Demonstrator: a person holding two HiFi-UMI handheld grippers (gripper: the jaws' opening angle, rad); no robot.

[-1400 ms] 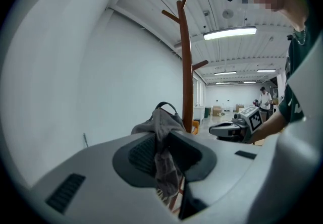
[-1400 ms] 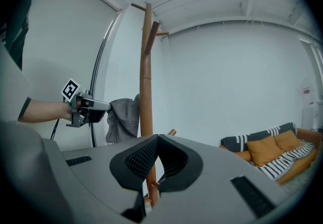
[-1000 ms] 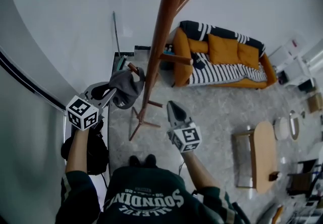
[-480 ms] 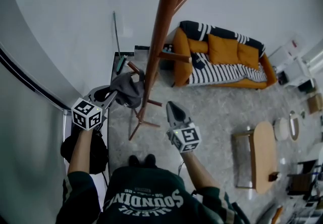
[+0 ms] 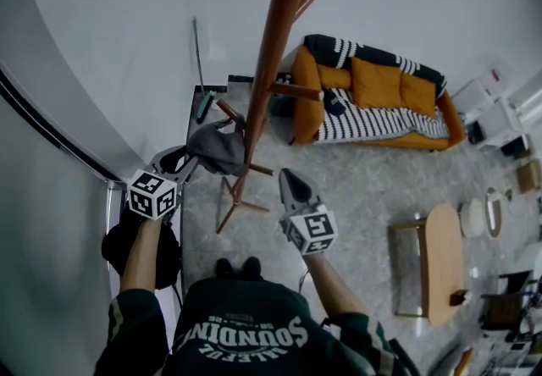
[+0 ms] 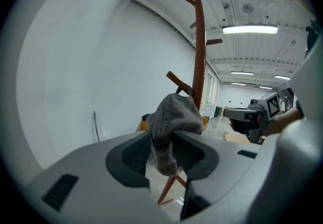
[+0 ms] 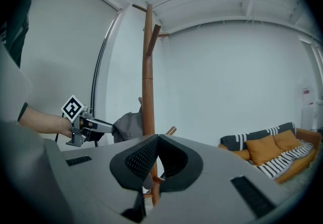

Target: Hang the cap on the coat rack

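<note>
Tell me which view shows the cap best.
Left gripper view: the cap sits centre, close up, between the left claw's opening jaws. Head view shows it small by the coat rack; right gripper view, partly behind the rack.

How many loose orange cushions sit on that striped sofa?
2. One cushion leans on the sofa back near its middle; the second cushion is beside it, nearer the far arm. Others may be hidden.

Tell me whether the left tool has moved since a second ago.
Yes. In the head view the left tool has shifted right, closer to the coat rack pole; its jaws are opening with the cap between them.
</note>
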